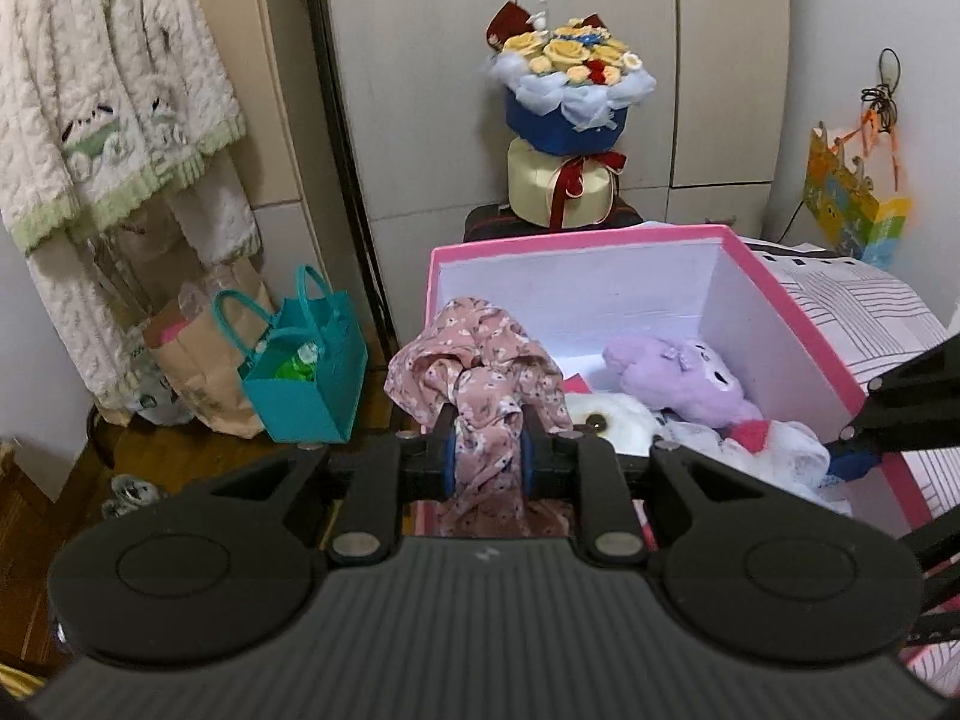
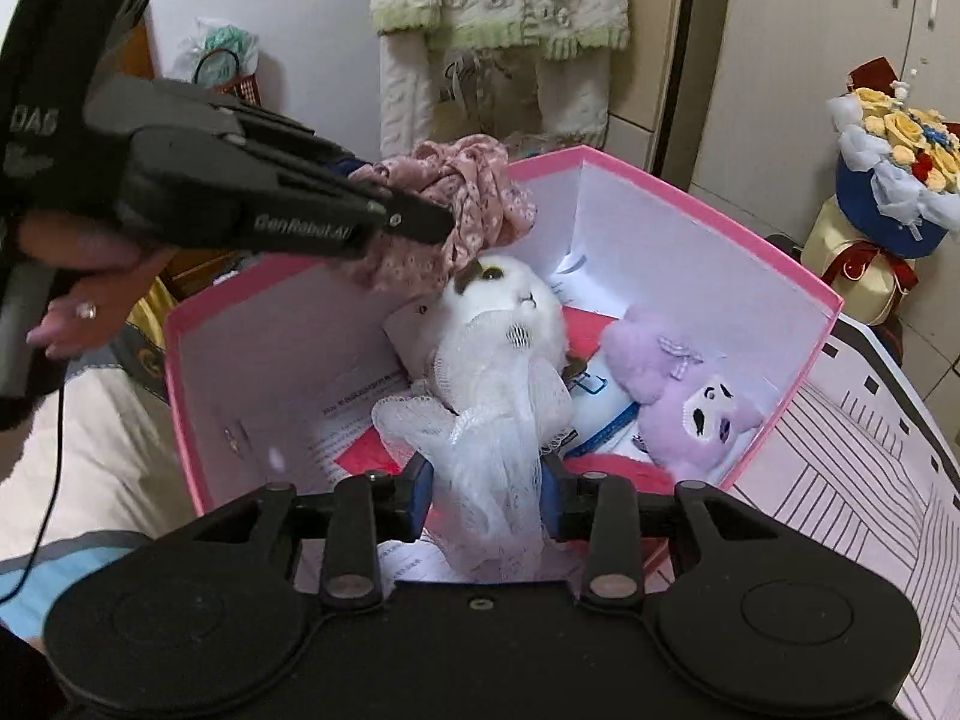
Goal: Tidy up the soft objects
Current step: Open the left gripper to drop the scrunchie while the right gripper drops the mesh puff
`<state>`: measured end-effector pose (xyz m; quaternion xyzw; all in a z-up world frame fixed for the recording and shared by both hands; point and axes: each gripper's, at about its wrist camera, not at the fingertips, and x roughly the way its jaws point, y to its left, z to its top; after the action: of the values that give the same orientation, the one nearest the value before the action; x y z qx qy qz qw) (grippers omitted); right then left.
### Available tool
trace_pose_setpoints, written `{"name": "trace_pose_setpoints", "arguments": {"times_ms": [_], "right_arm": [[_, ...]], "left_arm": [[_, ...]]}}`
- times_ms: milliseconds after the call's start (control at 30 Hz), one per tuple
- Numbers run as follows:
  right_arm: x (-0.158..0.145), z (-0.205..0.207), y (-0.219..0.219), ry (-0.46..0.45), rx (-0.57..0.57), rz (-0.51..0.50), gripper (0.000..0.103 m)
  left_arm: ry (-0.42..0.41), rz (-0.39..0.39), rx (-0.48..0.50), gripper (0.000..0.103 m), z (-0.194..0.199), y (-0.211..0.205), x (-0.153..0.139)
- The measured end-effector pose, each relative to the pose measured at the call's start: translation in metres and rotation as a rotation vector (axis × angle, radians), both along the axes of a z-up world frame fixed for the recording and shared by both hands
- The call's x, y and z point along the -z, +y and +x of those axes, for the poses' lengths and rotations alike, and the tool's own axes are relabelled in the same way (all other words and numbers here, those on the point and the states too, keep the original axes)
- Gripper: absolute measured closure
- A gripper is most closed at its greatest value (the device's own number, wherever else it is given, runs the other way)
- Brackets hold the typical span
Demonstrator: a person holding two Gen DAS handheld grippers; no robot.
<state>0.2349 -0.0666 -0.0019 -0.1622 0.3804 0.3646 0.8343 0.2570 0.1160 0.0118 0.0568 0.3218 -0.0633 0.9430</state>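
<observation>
Here the left gripper (image 1: pixel 487 456) has its jaws nearly closed, the blue pads pinching a bunched pink floral fabric cloth (image 1: pixel 480 372) that hangs over the near-left rim of the open pink cardboard box with white inner walls (image 1: pixel 576 294). In the right wrist view the same gripper (image 2: pixel 441 222) reaches in from the left, held by a person's hand (image 2: pixel 84 294) with a ring, and the cloth (image 2: pixel 462 198) droops above the box's far-left wall.

The right gripper (image 2: pixel 487 495) has its jaws partly open around the white net skirt of a white plush animal with dark eyes (image 2: pixel 510 324). The netting fills the gap and touches both blue pads. The plush lies inside the box (image 2: pixel 708 252), head toward the far wall, resting on papers and a pink sheet on the box floor.

Just beside it, toward the right wall of the box, lies a lilac plush toy with a small white face and a checked bow (image 2: pixel 678 384). From the left wrist this lilac toy (image 1: pixel 678 372) sits behind the white one (image 1: pixel 606 420).

The box stands on a bed with a pink-and-white lined cover (image 2: pixel 852 450). Beyond it a bouquet of yellow fabric roses in blue wrapping (image 1: pixel 567 84) stands on a cream round box with a dark red ribbon (image 1: pixel 558 192), before pale cupboard doors. On the floor to the left stands a teal tote bag (image 1: pixel 306 372) beside a brown paper bag (image 1: pixel 192 372), under a hanging white knitted garment with green trim (image 1: pixel 102 90).
</observation>
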Motion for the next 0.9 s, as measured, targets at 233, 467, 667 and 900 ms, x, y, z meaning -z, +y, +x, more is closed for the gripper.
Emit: {"name": "trace_pose_setpoints", "arguments": {"times_ms": [233,467,667,900], "right_arm": [[0.002,0.002,0.002,-0.043,0.027,-0.009,0.031],[-0.01,-0.011,-0.01,-0.095,0.074,0.084,0.027],[-0.024,-0.034,-0.029,-0.142,0.134,0.163,0.026],[-0.034,-0.06,-0.047,-0.171,0.194,0.197,0.024]], "left_arm": [[-0.006,-0.014,0.008,0.064,-0.008,-0.003,0.005],[-0.021,-0.027,0.029,0.052,-0.025,-0.006,-0.002],[-0.04,-0.042,0.035,0.042,-0.05,-0.007,-0.013],[-0.039,-0.069,0.085,0.034,-0.086,-0.012,-0.026]]}}
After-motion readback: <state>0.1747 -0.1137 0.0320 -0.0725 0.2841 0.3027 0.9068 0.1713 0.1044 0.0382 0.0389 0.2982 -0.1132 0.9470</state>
